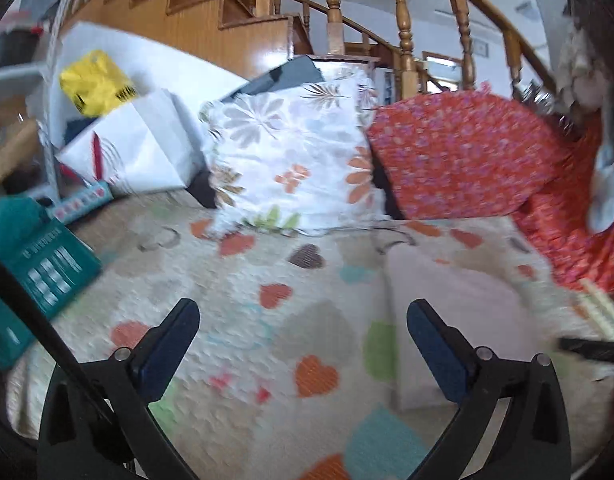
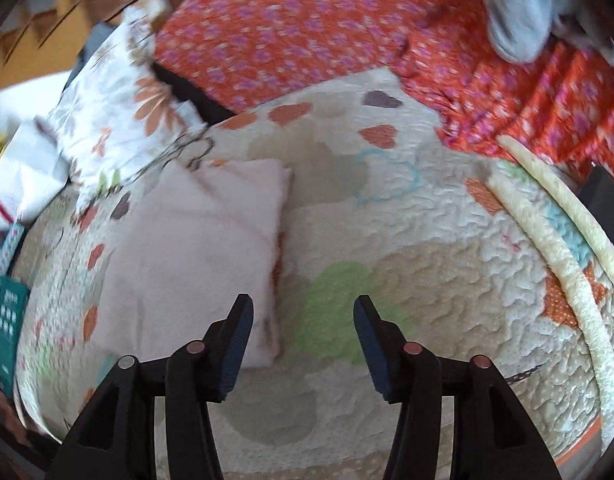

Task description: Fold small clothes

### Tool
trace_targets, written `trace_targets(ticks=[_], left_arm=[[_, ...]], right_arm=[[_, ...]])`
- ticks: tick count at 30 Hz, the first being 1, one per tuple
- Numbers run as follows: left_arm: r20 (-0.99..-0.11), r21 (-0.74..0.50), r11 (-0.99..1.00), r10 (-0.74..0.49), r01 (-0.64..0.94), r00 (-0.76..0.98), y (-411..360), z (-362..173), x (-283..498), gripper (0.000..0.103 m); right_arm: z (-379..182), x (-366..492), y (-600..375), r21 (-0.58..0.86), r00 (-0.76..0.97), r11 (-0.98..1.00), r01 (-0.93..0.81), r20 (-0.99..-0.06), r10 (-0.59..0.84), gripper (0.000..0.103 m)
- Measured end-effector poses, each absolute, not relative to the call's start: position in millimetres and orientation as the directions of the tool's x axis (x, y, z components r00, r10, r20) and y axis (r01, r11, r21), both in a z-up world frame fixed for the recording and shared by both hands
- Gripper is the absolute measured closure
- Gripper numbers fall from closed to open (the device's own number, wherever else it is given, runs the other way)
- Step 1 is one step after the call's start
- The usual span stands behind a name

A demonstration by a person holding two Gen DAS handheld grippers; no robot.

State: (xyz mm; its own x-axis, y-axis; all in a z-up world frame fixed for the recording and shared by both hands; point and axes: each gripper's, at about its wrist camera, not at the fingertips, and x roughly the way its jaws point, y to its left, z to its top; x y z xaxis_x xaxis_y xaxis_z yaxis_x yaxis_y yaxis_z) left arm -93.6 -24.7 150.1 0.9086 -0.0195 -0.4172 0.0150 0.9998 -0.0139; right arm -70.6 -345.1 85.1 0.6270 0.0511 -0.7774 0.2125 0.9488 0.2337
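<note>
The left gripper (image 1: 303, 320) hangs at the bottom of its own view with its blue-padded fingers (image 1: 169, 344) spread wide, nothing between them, above a quilted bedspread (image 1: 243, 312) printed with coloured hearts. The right gripper (image 2: 303, 320), low in the centre of its frame, is likewise parted and empty-handed, its two pads framing a green patch of the quilt.

The task's garment, a pale pink cloth (image 2: 195, 248), lies flat on the bedspread in a rough rectangle (it looks already folded, though blur softens its edges). In the right wrist view it fills the left-centre of the frame, its lower right corner just beside the tip of the left-hand finger; whether the two touch cannot be told. In the left wrist view the same cloth (image 1: 459, 312) sits at right of centre, partly behind the right-hand finger.

Farther back, a white floral pillow (image 1: 291, 160) leans at the middle of the left view, with a red patterned cushion (image 1: 463, 152) beside it to the right. A white paper bag (image 1: 139, 148) and a yellow bag (image 1: 95, 82) occupy the upper left, a teal box (image 1: 39, 268) the left edge, and a wooden staircase (image 1: 331, 4) with turned balusters runs across the top. In the right view, a thick cream-coloured piped edge (image 2: 563, 276) of the quilt curves down the right side, and a grey-blue cloth (image 2: 519, 12) sits blurred in the upper right corner.
</note>
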Motion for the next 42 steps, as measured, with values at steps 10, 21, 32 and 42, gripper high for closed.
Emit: trace_targets(ticks=[10, 21, 32, 42], left_arm=[[-0.415, 0.044, 0.993, -0.084, 0.112, 0.906, -40, 130, -100, 0.0], [-0.631, 0.132, 0.991, 0.057, 0.034, 0.774, -33, 71, -64, 0.0], [-0.797, 0.093, 0.993, 0.032, 0.069, 0.603, -40, 18, -46, 0.0], [-0.83, 0.02, 0.999, -0.006, 0.04, 0.558, -32, -1, -43, 0.0]], right_arm=[[69, -77, -271, 0.067, 0.643, 0.996, 0.063, -0.766, 0.011, 0.04], [60, -70, -239, -0.065, 0.678, 0.998, -0.004, -0.733, -0.045, 0.034], [53, -68, -236, -0.062, 0.657, 0.998, -0.023, -0.753, -0.032, 0.034], [56, -71, -237, -0.049, 0.664, 0.999, -0.016, -0.747, -0.027, 0.032]])
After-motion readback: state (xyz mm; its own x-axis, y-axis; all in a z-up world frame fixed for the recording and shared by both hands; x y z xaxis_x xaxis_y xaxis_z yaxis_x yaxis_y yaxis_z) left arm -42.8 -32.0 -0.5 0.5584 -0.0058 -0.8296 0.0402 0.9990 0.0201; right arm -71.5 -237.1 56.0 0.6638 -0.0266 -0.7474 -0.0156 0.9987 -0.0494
